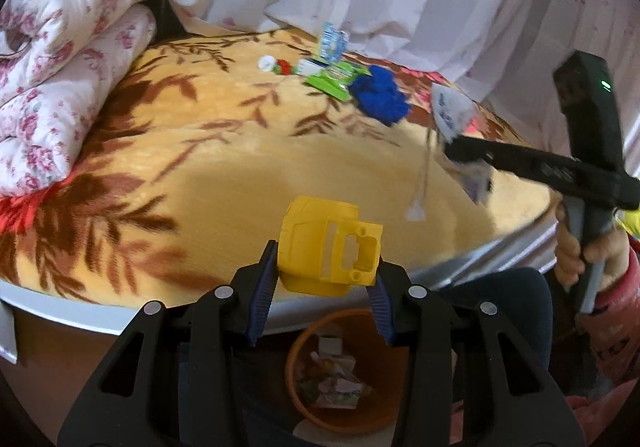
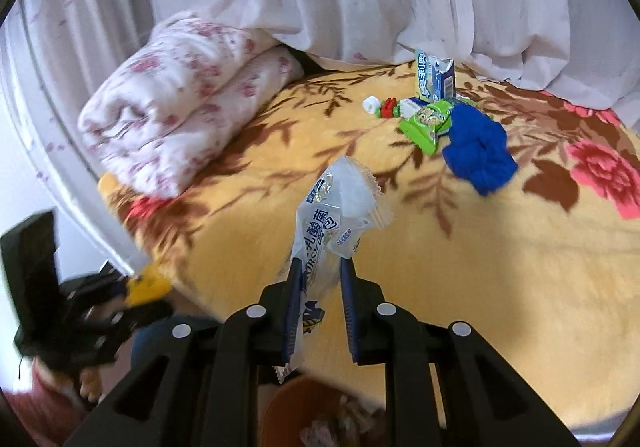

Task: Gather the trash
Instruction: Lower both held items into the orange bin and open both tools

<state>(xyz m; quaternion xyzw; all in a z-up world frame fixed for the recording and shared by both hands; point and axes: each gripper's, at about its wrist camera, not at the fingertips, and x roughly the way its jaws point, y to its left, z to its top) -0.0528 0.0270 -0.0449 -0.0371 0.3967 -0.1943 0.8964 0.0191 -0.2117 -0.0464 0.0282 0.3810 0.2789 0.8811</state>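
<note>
The left gripper (image 1: pixel 326 279) clamps a stiff, light yellow plastic piece (image 1: pixel 329 249) by its sides above the orange bin (image 1: pixel 296 379); the right gripper (image 2: pixel 322 311) pinches a limp, crinkly clear wrapper (image 2: pixel 340 215) low, over the bed's edge.

Clear plastic wrapper (image 2: pixel 340 215), right wrist view: blue Chinese characters "乳酸菌" readable down its face; below them Latin capitals, partly creased, roughly "ORSV…", not fully legible; small blue oval label beside, too small to read.

Blue-white carton (image 2: pixel 434 77) standing at far edge of blanket: white Chinese characters on blue, appears "伊利", blurred.

Green snack packet (image 2: pixel 426 123): print too blurred to read.

Left wrist view: all print blurred, unreadable.
</note>
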